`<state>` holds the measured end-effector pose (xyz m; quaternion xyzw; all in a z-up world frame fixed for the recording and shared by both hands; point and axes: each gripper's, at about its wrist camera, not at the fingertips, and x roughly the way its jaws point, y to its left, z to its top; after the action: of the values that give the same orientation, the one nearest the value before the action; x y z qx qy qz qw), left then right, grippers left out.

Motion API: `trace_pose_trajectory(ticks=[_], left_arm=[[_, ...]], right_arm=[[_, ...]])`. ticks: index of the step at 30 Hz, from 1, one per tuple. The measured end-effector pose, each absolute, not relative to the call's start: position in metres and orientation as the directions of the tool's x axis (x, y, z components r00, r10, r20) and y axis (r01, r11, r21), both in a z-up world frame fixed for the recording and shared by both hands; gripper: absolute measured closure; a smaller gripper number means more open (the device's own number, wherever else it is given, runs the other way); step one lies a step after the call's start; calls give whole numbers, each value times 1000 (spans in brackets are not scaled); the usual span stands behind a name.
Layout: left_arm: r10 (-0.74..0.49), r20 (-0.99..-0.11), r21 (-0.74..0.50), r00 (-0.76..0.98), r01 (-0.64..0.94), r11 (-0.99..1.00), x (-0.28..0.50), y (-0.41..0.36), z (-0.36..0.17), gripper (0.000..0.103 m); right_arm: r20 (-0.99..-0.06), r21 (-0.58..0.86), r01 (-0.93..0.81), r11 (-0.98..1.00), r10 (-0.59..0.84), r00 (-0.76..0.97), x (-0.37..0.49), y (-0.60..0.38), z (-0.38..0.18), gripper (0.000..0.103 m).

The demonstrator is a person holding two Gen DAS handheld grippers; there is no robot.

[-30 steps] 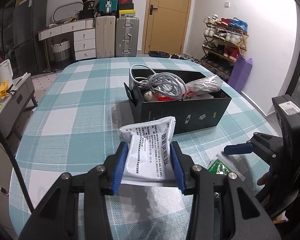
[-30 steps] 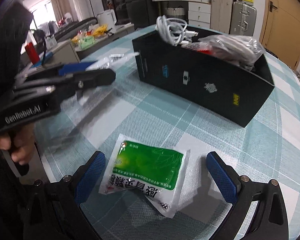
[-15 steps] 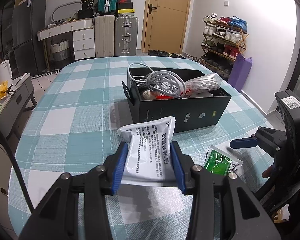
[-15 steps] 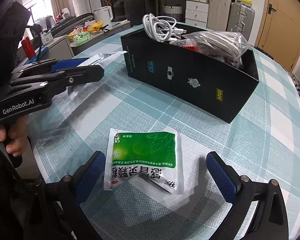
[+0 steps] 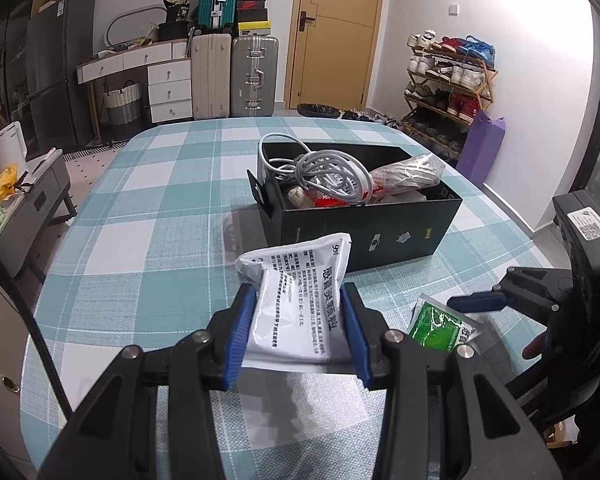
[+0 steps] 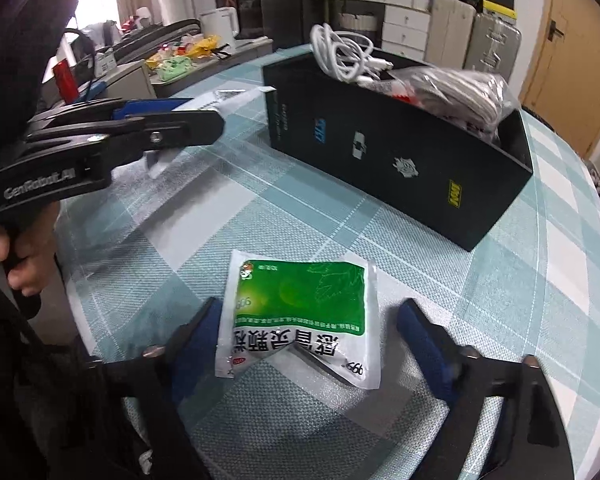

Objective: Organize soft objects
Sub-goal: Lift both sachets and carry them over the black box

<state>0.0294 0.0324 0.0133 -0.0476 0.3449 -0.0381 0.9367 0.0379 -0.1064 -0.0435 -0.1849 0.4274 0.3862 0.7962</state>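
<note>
left gripper (image 5: 297,330) pinching white sachet (image 5: 300,300) above tablecloth (image 5: 148,240); right gripper (image 6: 308,334) spread, straddling green sachet (image 6: 300,312); black box (image 6: 400,156) beyond

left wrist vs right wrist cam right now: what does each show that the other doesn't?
Left wrist only: the left gripper shut on the white packet, seen head-on, plus the door and shoe rack.

Right wrist only: the right gripper open around the green packet's printed face, and the kettle behind.

Both: the black box holding the white cable, the checked tablecloth, the suitcases, and at least an edge of each packet.
</note>
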Motion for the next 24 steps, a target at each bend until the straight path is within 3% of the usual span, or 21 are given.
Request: trace_pose_trajectory(ticks=[7,13,24], left_arm=[[-95,-628,-110,772,33,993,27,35,22,61],[-89,-611,-102,786,33,994,23,33,30,61],[-103,-562,-122,821,41,992,19,31,48,61]], right_arm=[[-814,43,-785,618,477,331,39,-115,-41,51],[-792,47,-784,619,502,348,41,-123,-32,52],[-649,43,-754,655,592,478,34,-153,13,52]])
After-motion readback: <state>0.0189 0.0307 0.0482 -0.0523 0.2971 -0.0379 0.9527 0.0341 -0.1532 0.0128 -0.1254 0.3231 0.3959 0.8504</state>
